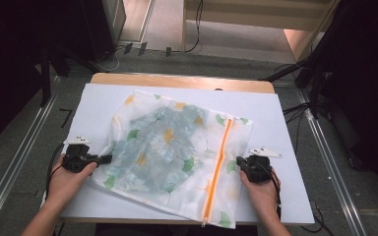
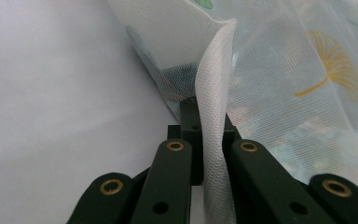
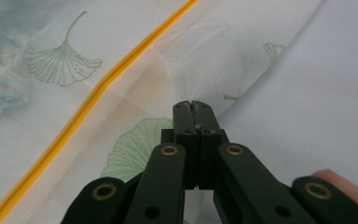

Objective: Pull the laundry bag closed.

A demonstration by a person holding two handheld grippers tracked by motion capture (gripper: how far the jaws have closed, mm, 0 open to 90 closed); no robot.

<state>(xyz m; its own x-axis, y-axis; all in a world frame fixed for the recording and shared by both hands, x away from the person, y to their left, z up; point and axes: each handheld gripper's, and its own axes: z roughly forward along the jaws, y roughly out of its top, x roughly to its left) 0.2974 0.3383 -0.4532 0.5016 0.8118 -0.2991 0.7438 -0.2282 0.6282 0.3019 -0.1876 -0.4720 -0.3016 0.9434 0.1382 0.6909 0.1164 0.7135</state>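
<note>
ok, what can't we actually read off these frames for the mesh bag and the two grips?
- Contents of the mesh bag: high view, a bluish shape blurred by the printed mesh; what it is I cannot tell.
- Zipper pull: high view, too small to make out.
- Bag's near corner: high view, cut off at the bottom edge.
- Right hand-held gripper: right gripper view, jaws shut at the bag's edge; whether mesh is pinched is hidden.
- Left hand-held gripper: left gripper view, a mesh fold between the jaws hides the pads.

Both grippers (image 1: 106, 159) (image 1: 239, 162) pinch opposite edges of the mesh bag (image 1: 172, 152).
</note>
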